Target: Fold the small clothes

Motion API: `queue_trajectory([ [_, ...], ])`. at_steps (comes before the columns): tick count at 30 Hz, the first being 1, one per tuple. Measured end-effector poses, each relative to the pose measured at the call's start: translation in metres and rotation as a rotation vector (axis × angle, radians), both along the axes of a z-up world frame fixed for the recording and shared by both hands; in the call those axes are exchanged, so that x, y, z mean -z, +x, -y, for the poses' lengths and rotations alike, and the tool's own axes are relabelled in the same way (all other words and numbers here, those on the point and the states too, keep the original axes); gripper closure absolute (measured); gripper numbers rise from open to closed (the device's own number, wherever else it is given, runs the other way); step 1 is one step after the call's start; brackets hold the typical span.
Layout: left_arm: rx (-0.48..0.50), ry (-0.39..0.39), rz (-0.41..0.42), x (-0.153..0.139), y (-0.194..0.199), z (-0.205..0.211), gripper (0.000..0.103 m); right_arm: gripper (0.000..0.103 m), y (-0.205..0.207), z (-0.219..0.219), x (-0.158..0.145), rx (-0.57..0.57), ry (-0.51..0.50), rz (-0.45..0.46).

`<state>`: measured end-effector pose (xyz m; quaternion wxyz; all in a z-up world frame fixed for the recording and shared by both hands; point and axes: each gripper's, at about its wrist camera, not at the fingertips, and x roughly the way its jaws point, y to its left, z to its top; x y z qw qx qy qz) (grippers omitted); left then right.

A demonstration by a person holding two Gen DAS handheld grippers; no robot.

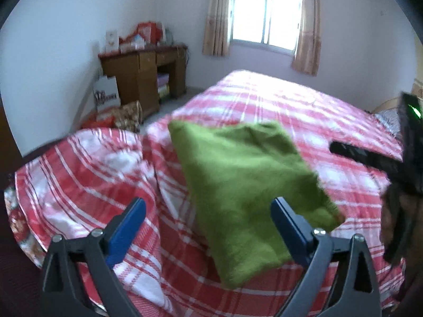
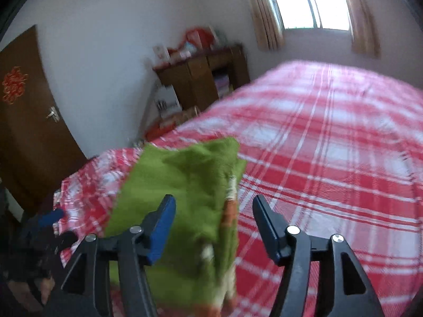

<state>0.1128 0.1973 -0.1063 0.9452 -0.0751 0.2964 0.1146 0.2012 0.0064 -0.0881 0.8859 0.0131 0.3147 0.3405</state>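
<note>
A green folded garment [image 1: 246,182] lies on the red-and-white plaid bed [image 1: 290,111]. My left gripper [image 1: 208,206] hovers just in front of it, blue pads wide open, its right pad over the garment's near corner and nothing gripped. In the right wrist view the same garment [image 2: 185,185] shows an orange and white trim along its right edge. It lies beneath and between the fingers of my right gripper [image 2: 214,202], which stands open with the pads apart from the cloth. The right gripper's black finger [image 1: 357,154] reaches in over the bed [image 2: 330,158] from the right of the left wrist view.
A rumpled plaid hump [image 1: 92,171] rises left of the garment. A wooden desk [image 1: 142,74] with clutter stands by the far wall, with bags [image 1: 105,95] on the floor. A curtained window [image 1: 264,18] is behind the bed, a brown door [image 2: 31,132] at left.
</note>
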Motion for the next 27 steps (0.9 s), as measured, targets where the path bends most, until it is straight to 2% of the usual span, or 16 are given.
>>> queue_trajectory([
  [5, 0.006, 0.024, 0.098, -0.032, -0.015, 0.005, 0.001, 0.039, -0.049, 0.01, -0.029, -0.002, -0.006, 0.095],
  [12, 0.01, 0.057, 0.172, -0.056, -0.028, 0.01, 0.001, 0.038, -0.079, 0.019, -0.052, -0.016, 0.005, 0.156],
  [27, 0.007, 0.051, 0.166, -0.052, -0.03, 0.011, 0.0, 0.038, -0.094, 0.024, -0.059, -0.011, 0.02, 0.184],
])
